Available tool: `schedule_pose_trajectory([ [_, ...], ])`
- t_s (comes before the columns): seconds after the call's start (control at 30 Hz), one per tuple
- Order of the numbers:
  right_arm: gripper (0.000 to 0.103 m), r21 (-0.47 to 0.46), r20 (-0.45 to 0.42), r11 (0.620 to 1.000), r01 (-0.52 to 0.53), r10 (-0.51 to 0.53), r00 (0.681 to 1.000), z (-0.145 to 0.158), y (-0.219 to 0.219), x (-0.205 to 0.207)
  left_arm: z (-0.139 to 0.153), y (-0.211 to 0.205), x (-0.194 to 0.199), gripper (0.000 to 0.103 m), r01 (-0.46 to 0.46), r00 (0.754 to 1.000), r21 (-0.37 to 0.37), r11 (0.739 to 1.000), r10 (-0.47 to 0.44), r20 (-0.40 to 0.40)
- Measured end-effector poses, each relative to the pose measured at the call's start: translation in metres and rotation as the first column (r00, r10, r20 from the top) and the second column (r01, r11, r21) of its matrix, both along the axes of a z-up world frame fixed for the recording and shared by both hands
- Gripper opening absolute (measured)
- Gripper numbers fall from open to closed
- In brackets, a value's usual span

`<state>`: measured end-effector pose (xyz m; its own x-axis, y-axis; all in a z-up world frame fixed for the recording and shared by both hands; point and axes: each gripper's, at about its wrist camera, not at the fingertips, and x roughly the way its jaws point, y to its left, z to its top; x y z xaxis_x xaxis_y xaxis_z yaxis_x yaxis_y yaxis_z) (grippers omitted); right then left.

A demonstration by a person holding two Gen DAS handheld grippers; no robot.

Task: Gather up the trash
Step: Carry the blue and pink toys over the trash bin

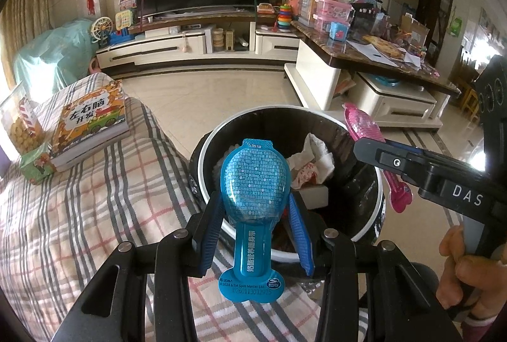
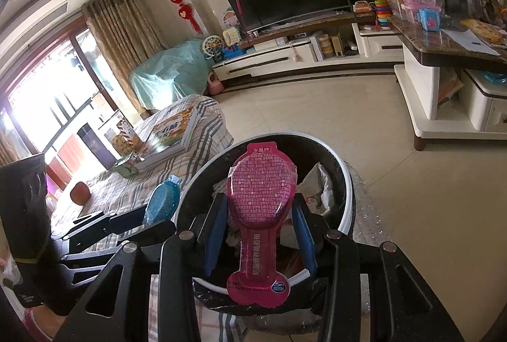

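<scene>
My left gripper [image 1: 255, 199] is shut on a blue spoon-shaped snack packet [image 1: 253, 180] and holds it over the near rim of a round black-lined trash bin [image 1: 364, 228]. My right gripper [image 2: 261, 204] is shut on a pink spoon-shaped packet [image 2: 261, 199] above the same bin [image 2: 347, 202]. In the left wrist view the right gripper [image 1: 364, 145] comes in from the right with the pink packet [image 1: 364, 123]. In the right wrist view the left gripper [image 2: 152, 215] shows at the left with the blue packet [image 2: 161, 199]. Crumpled white paper [image 1: 312, 158] lies in the bin.
A plaid-covered sofa [image 1: 79, 209] is at the left, with a children's book [image 1: 88, 123] and a snack box [image 1: 19, 126] on it. A cluttered coffee table [image 1: 374, 57] stands at the right. A TV stand [image 1: 196, 44] is at the far wall, across tiled floor [image 1: 221, 95].
</scene>
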<state>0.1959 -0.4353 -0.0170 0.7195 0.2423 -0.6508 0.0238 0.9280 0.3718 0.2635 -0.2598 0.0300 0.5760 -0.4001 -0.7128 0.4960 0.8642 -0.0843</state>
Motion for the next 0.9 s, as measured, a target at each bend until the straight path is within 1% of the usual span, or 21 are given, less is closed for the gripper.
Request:
schedule_pose_trajectory([
  [0.9, 0.042, -0.002, -0.033, 1.000, 0.007, -0.007, 0.999, -0.008, -0.007, 0.013, -0.001, -0.022, 0.023, 0.040, -0.006, 1.000, 0.022, 1.000, 0.006, -0.017],
])
